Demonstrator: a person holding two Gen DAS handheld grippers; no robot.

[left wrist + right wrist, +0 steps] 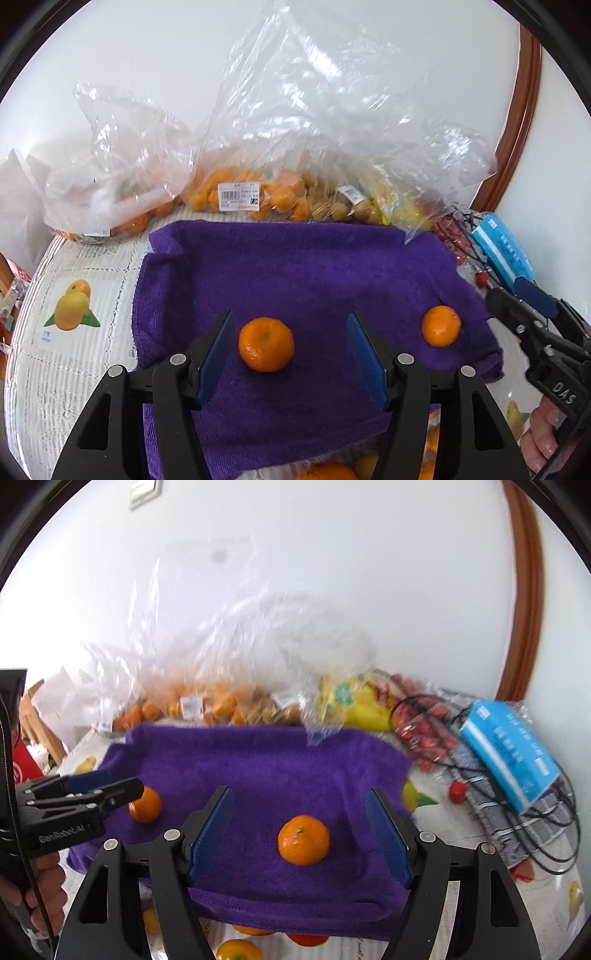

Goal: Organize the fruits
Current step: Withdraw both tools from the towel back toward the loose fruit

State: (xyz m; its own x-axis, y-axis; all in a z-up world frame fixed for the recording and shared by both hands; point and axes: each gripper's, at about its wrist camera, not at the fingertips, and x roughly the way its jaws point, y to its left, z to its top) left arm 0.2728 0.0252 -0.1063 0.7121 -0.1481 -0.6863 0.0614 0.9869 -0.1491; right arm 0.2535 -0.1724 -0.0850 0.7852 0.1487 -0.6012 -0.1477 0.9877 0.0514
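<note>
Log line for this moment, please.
left tongs open | right tongs open | two mandarins on purple towel, none held

A blue box (511,751) lies at 3 o'clock of the right wrist view, resting on a grey checked cloth (517,821). Black cables (554,849) loop across both. A brown wooden frame (524,590) curves up the white wall (332,572) toward 1 o'clock. A wooden chair (40,723) stands at 9 o'clock.
</note>
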